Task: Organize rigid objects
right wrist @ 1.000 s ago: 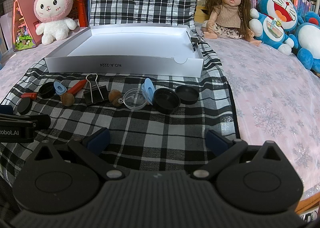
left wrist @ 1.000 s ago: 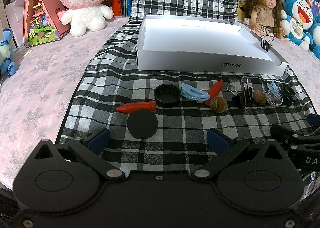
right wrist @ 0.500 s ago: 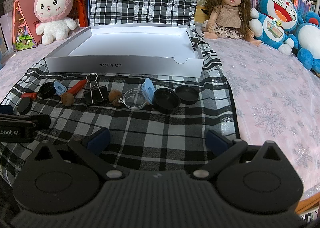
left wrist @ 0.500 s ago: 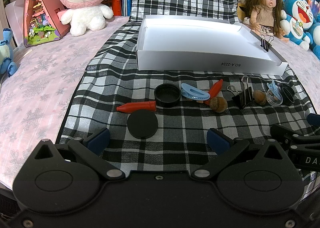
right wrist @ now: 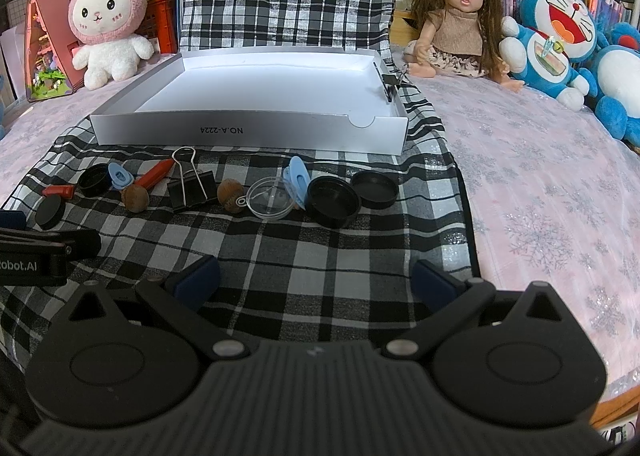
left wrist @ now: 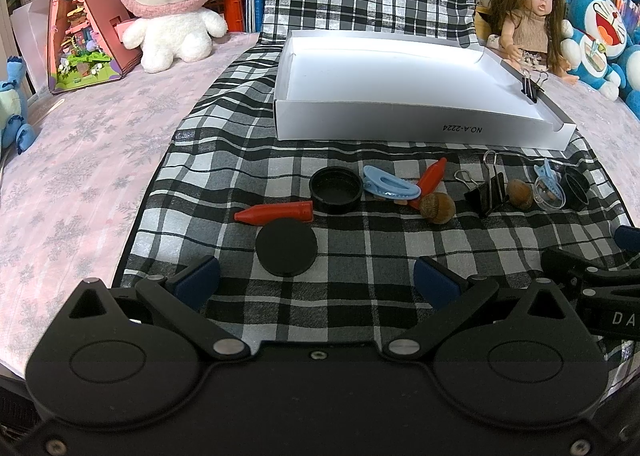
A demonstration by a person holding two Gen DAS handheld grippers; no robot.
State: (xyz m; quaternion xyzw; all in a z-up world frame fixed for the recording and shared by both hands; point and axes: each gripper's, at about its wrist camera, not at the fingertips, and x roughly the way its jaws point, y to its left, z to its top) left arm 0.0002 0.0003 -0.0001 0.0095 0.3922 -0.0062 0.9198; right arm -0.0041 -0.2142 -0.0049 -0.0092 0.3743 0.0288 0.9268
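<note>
At the near edge of the checked cloth (left wrist: 360, 256), the left gripper (left wrist: 316, 280) hangs with its blue-padded fingers spread wide and nothing between them. A flat black disc (left wrist: 286, 247) lies just ahead of it, between the two pads. Beside the disc lies a red crayon (left wrist: 276, 213), with an upturned black cap (left wrist: 336, 190) touching its blunt end.

Further right in the same row: a blue clip (left wrist: 390, 187), a second red crayon (left wrist: 432, 176), an acorn (left wrist: 438, 208), a black binder clip (left wrist: 486, 192), a second acorn (left wrist: 520, 194), and a clear round lid (left wrist: 550, 194).

The right gripper (right wrist: 314, 280) is likewise spread apart and holds nothing, low over the cloth near the row's right end. Ahead of it sit two more black caps (right wrist: 334, 200), touching, and another blue clip (right wrist: 298, 180) leaning against the clear lid.

Behind the row stands the white tray (right wrist: 248, 130), marked NO.A-2224 upside down. A small binder clip (right wrist: 390, 82) grips its right wall. A doll (right wrist: 460, 16) and a pink rabbit plush (right wrist: 108, 24) sit beyond.
</note>
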